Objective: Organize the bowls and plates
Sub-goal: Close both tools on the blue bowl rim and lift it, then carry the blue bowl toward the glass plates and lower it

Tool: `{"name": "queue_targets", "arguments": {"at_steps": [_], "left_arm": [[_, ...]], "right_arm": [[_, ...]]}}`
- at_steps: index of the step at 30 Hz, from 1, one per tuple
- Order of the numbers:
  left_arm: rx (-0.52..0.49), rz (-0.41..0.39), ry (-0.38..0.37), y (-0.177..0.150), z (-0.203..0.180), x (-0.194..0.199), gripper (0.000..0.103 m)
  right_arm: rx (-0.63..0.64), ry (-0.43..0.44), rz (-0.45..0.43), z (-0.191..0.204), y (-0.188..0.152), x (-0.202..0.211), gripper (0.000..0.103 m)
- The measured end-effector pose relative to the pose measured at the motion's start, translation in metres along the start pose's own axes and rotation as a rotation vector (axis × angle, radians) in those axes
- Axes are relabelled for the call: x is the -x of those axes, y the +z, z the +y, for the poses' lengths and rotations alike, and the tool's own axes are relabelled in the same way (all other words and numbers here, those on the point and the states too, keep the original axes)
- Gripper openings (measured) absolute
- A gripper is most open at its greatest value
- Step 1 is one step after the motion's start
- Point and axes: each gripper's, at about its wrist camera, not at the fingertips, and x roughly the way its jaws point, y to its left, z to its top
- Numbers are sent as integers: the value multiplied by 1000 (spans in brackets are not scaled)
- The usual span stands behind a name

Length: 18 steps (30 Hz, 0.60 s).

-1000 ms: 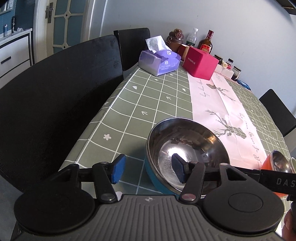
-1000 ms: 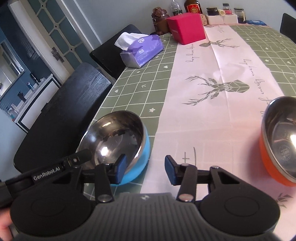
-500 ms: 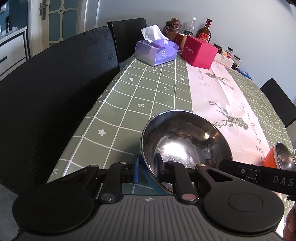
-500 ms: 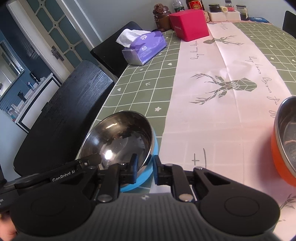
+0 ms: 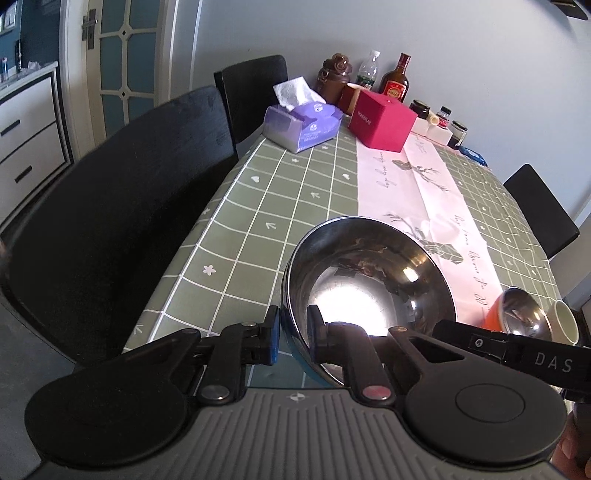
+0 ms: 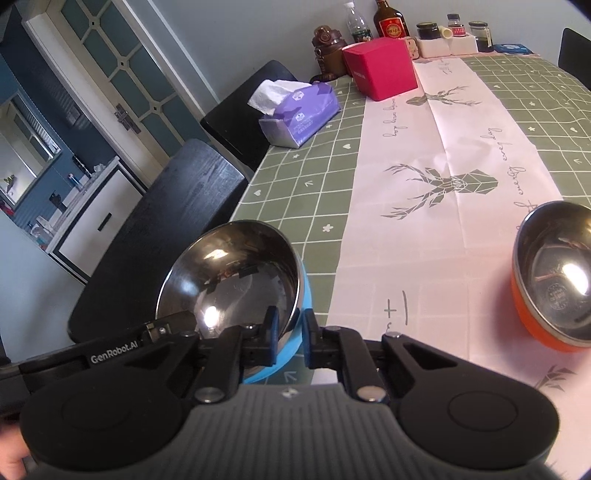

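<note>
We now have both tongs clamped on the blue bowl's rim: left tongs and right tongs, both open a second ago. The bowl is lifting off the worktop, probably towards the orange bowl for stacking.

This is a home dining room. The worktop wears a green checked cloth with a pink deer runner, and dark chairs stand along its left side. At the far end sit a tissue box, bottles and jars, with a panelled door and white drawers beyond.
</note>
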Motion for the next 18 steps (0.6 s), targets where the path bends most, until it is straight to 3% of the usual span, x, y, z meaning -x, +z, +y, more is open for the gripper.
{"name": "queue_targets", "arguments": {"at_steps": [5,13,18], "left_arm": [[-28,-22,-14,-5,-21,28,16],[-73,-48,-53,-40,-67,51,16],[-50,2,-125,-68,-91,48,16]], "right_arm": [[-9,11,-27,-6,-9,35,9],[-12,-18,-73,-37,-34,95,9],[-18,-72,-81,-66,-53,126,8]]}}
